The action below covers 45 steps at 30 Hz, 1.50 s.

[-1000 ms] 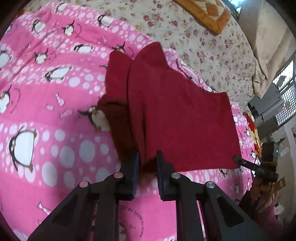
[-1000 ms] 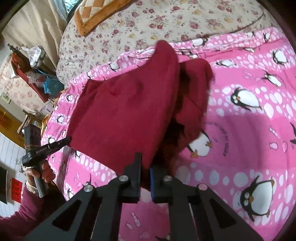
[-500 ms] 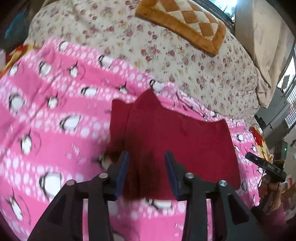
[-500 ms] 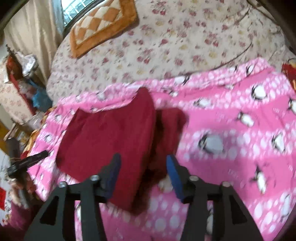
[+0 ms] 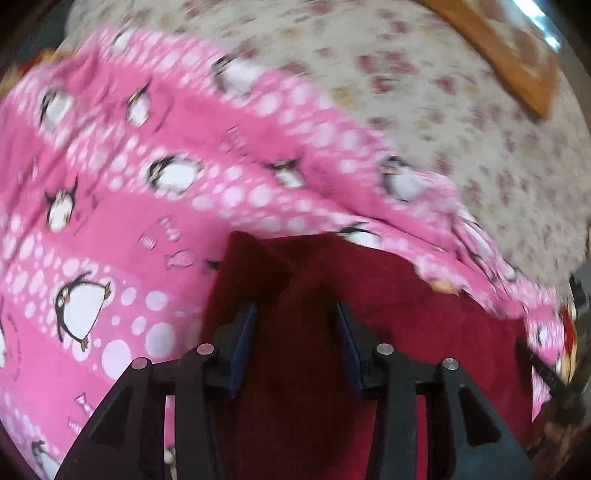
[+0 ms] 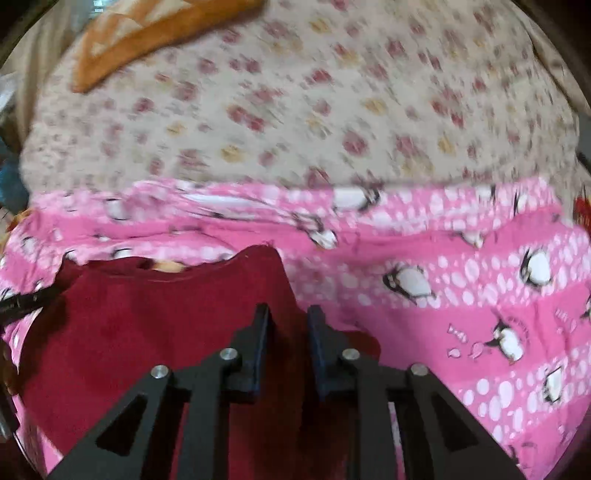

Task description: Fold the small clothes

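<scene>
A dark red garment [image 5: 406,314] lies folded flat on the pink penguin blanket [image 5: 147,221]. My left gripper [image 5: 295,308] hovers over the garment's left part. Its jaws are opening and stand well apart, with cloth showing below the gap and not pinched. In the right wrist view the same garment [image 6: 147,325] fills the lower left. My right gripper [image 6: 288,310] is above its right edge. Those jaws are closing and a narrow gap is left, with no cloth pressed between the pads. Both views are blurred by motion.
Beyond the pink blanket [image 6: 461,314] spreads a cream floral bedspread [image 5: 424,92] [image 6: 295,110]. An orange checked cushion [image 5: 517,62] [image 6: 147,33] lies at the far side. Cluttered furniture shows dimly past the bed's edges.
Both grippers let go of the garment's near edge and opened. They swept forward over it toward the far side. The right jaws opened wide, then narrowed again.
</scene>
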{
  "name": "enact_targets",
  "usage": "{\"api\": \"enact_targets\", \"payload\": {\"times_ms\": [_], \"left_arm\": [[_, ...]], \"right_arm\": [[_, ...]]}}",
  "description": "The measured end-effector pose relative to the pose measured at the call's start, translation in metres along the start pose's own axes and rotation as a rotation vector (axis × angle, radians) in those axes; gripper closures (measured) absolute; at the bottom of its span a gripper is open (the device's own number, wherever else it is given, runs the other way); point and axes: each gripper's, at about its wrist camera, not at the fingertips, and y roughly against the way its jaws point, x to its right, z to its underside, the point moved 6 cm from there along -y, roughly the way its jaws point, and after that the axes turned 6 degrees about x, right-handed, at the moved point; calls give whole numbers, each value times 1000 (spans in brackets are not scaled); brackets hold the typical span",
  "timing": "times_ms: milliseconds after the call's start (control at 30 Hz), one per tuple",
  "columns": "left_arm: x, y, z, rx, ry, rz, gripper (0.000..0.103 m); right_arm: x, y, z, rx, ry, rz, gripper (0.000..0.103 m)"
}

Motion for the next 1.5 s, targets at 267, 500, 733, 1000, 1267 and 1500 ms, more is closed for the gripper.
{"api": "enact_targets", "payload": {"times_ms": [267,500,733,1000,1267,1500], "left_arm": [[1,14,8,7,-8,15,80],[12,69,28,18,-11,87,80],[-11,109,52,45,144,177,58],[-56,108,57,82,361,297,47],[-63,90,53,50,466,393,29],[-50,66,60,-8,378,322,29]], "right_arm": [[11,19,7,22,-38,-39,72],[-26,91,21,90,43,-178,72],[-40,56,65,-55,105,-119,70],[-79,119,57,99,-31,-284,60],[-140,97,72,106,-56,-327,61],[-155,48,102,34,-29,-239,67]]}}
